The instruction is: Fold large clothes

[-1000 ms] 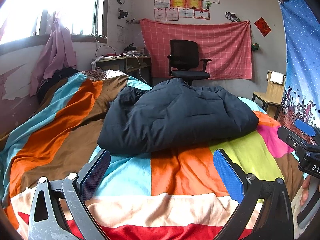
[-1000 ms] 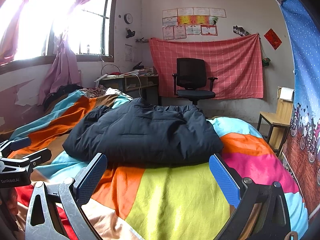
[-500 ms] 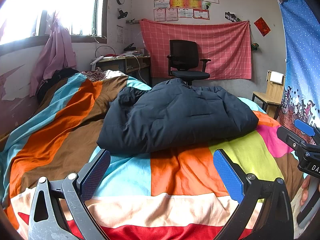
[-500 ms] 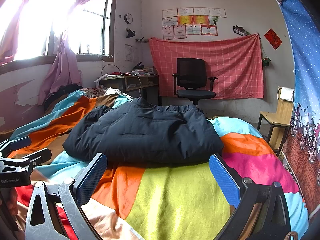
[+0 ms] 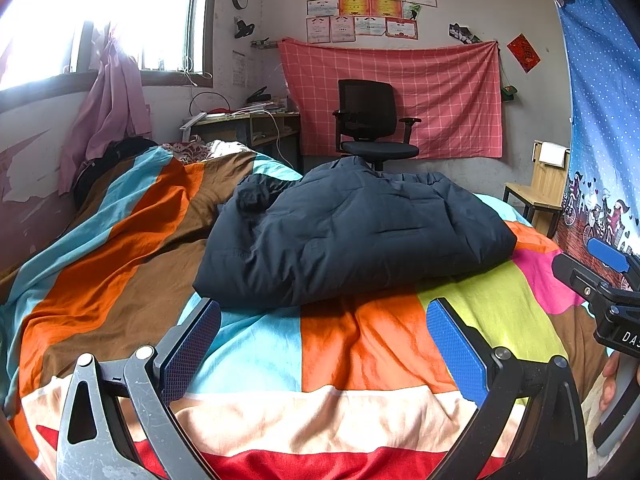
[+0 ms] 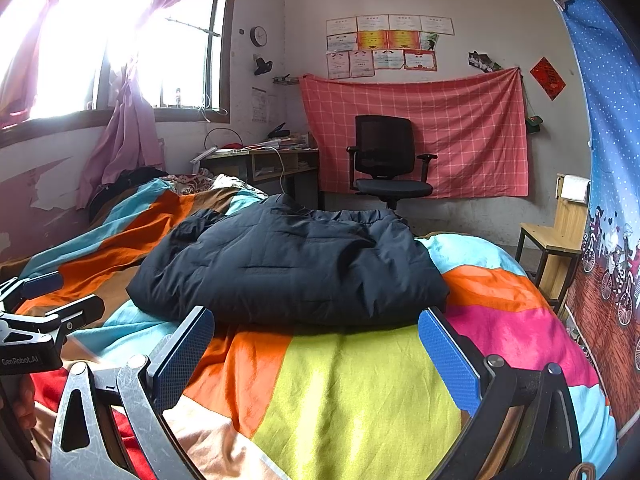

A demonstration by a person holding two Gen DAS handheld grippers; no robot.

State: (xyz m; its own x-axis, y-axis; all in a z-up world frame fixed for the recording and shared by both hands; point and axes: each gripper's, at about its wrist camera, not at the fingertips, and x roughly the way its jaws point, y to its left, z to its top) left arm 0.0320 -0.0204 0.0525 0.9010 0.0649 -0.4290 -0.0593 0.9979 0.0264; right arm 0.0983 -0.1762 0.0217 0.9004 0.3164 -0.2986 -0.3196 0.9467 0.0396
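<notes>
From the left wrist view, a dark navy padded jacket (image 5: 352, 232) is lying folded into a puffy, quilted bundle on the bed (image 5: 120, 272), whose bedspread is showing wide blocks of orange, brown, turquoise, lime and pink. The left gripper (image 5: 323, 344) is hovering over the near bedspread with its blue-padded fingers (image 5: 454, 350) spread wide and holding nothing, short of the jacket's near edge. The right gripper (image 5: 600, 270) is poking in at the right edge, a person's fingers showing under it. Open striped cloth is stretching between gripper and jacket.

From the right wrist view, the same jacket (image 6: 288, 264) is sitting just past the right gripper (image 6: 316, 338), whose jaws are gaping apart and empty; the jacket's rounded near hem is showing between the pads. The left gripper (image 6: 48, 304) is showing at the left edge. Beyond the bed, a black office chair (image 6: 386, 160) is standing before a red checked cloth (image 6: 460, 120) hanging on the wall, with a cluttered desk (image 6: 260, 160) under the bright window (image 6: 120, 52) and a wooden chair (image 6: 556, 236) at right.
</notes>
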